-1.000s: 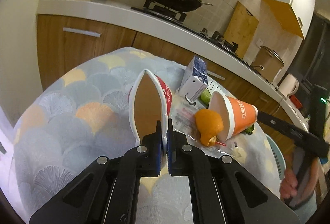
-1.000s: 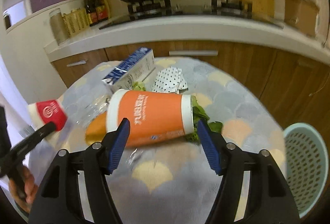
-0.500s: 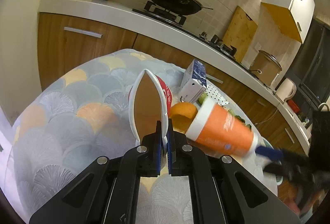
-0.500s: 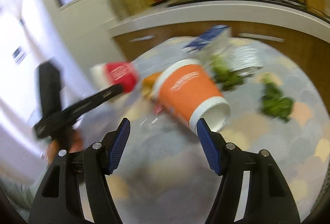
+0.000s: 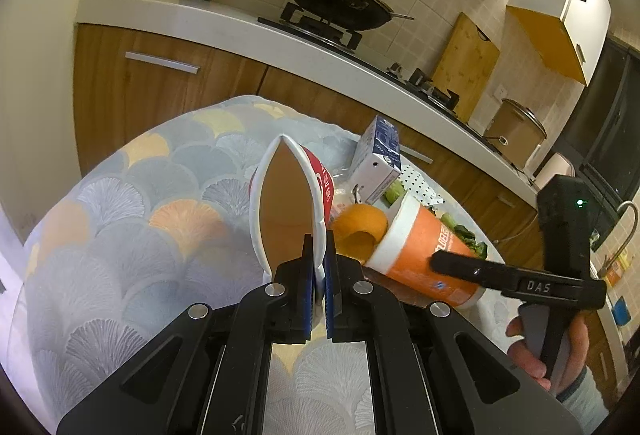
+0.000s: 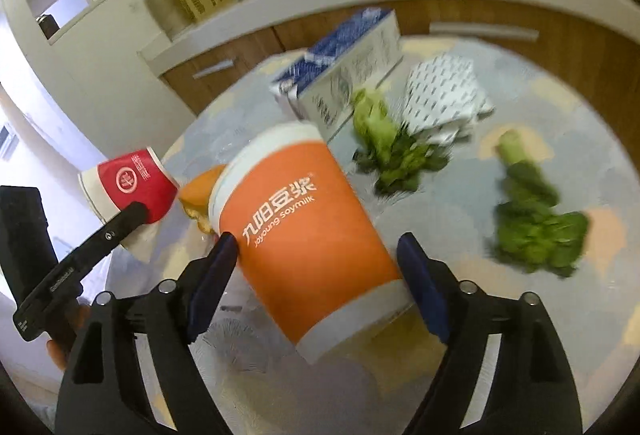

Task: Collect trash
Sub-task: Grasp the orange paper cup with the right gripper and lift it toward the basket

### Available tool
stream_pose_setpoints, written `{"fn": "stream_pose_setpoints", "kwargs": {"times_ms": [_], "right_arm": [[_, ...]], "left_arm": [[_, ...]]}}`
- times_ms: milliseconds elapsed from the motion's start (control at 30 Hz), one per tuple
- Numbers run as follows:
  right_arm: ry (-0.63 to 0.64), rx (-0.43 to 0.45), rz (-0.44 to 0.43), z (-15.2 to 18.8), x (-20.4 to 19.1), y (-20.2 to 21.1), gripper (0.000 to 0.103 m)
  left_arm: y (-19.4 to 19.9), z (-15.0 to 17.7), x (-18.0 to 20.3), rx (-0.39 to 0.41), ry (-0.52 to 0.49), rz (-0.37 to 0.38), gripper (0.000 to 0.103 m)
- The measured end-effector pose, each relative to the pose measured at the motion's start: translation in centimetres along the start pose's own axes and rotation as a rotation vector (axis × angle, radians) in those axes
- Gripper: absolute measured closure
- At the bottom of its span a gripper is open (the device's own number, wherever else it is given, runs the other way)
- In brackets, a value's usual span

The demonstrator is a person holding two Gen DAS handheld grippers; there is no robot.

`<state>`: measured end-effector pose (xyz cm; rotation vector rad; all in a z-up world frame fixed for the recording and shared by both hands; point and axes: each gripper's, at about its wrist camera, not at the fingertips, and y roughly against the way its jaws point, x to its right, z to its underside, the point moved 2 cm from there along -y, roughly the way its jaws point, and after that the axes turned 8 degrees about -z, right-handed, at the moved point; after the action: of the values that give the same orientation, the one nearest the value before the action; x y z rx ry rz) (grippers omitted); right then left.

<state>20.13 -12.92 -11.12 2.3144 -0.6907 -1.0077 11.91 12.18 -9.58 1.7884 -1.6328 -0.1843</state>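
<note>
trash lies scattered on the round bench (image 5: pixel 120 203) with its fan-patterned cloth. from the left wrist view, the left tongs (image 5: pixel 316 267) are pressed together on the rim of a flattened red paper cup (image 5: pixel 288 203), held up over the cloth with its brown inside facing the camera. just right of that red cup lies an orange peel (image 5: pixel 360 231), and touching the peel is the white rim of an orange soymilk cup (image 5: pixel 424 255) on its side. behind the orange cup sit a blue-and-white milk carton (image 5: pixel 378 163), a dotted paper wrapper (image 5: pixel 420 187) and some greens (image 5: pixel 464 235). the right tongs (image 5: pixel 452 263) reach over the orange cup's side, gripped by a hand (image 5: pixel 560 355). from the right wrist view, the right tongs (image 6: pixel 316 275) are spreading, jaws either side of the orange soymilk cup (image 6: pixel 296 219); the left pad is right at its wall, the right pad stands clear. beyond that cup lie the milk carton (image 6: pixel 344 75), the dotted wrapper (image 6: pixel 440 95) and two bunches of greens (image 6: pixel 388 147), one well to its right (image 6: pixel 536 223). left of the cup, the peel (image 6: pixel 200 191) and the red cup (image 6: pixel 128 183) in the left tongs (image 6: pixel 136 213).
</note>
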Motion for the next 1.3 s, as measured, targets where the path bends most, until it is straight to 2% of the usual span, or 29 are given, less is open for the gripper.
{"fn": "stream_pose_setpoints", "kwargs": {"times_ms": [100,167,233,500,667,867,1133,1300], "right_arm": [[0.008,0.011,-0.008,0.8,-0.3,0.4,0.03],[0.022,0.026,-0.043,1.5,-0.9,1.3,0.045],[0.042,0.057,-0.029,2.1,-1.5,2.8,0.049],[0.048,0.23,0.039,3.3,-2.1,10.6,0.05],[0.042,0.355,0.141,3.8,-0.7,16.8,0.05],[-0.014,0.471,0.288,5.3,2.9,23.8,0.05],[-0.151,0.5,0.443,9.5,9.8,28.2,0.05],[-0.25,0.494,0.498,11.9,13.8,29.4,0.05]], "left_arm": [[0.1,0.0,0.1,0.0,-0.005,-0.001,0.101],[0.1,0.0,0.3,0.003,-0.013,-0.002,0.101],[0.5,0.0,0.8,0.016,-0.039,-0.01,0.101],[3.5,-0.1,5.1,0.057,-0.111,0.07,0.101],[4.2,-0.3,10.3,0.068,-0.194,0.142,0.101],[2.4,0.4,18.2,0.021,-0.296,0.257,0.101],[-2.0,4.5,29.4,-0.095,-0.445,0.392,0.101],[-4.7,7.5,34.3,-0.176,-0.512,0.444,0.101]]}}
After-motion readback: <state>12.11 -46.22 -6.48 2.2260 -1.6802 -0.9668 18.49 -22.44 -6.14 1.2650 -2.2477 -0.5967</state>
